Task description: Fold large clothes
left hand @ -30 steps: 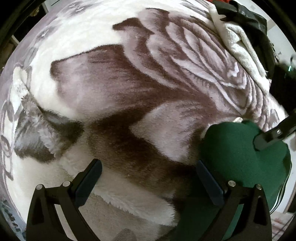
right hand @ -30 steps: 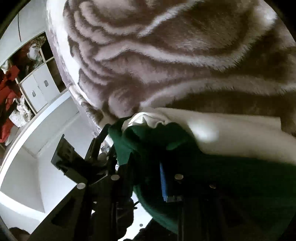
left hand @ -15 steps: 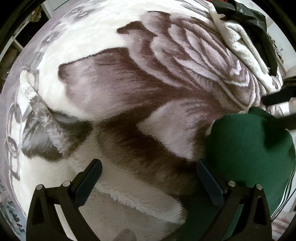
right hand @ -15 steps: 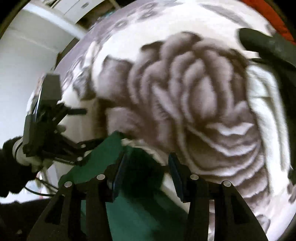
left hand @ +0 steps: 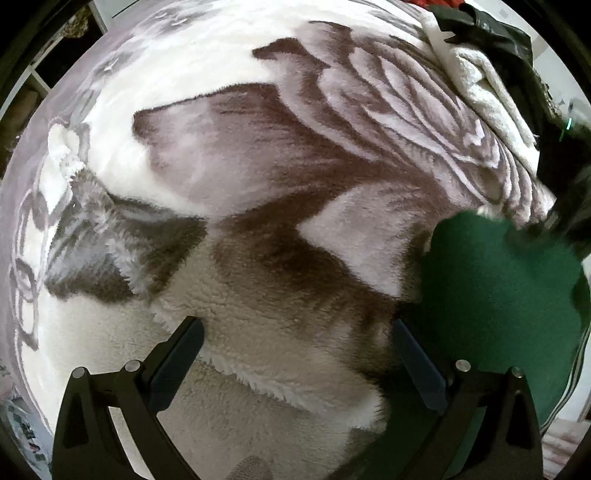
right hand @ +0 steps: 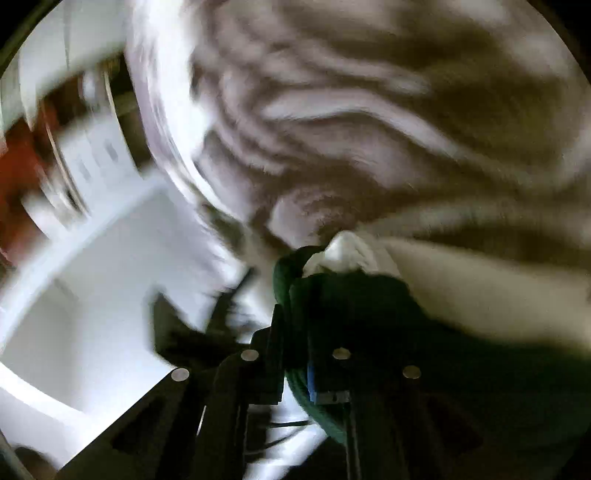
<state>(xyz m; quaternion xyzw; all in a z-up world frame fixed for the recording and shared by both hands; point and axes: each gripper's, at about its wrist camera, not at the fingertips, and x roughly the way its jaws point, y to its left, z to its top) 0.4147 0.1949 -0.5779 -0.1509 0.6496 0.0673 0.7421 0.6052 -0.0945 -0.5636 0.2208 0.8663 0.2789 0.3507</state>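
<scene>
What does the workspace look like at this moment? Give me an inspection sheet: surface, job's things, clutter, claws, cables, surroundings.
Surface: plush blanket with a brown and white rose pattern, covering the whole work area.
Job's things: green garment lying on the blanket at the right, a white lining showing at its gripped edge.
Clutter: white towel and a dark jacket heaped at the far right.
Claws: left claw open, empty, over the blanket; right claw shut on the green garment.
Cables: thin dark wires below the right claw, blurred.
Surroundings: white cabinet and white shelf, strongly blurred in the right wrist view.
</scene>
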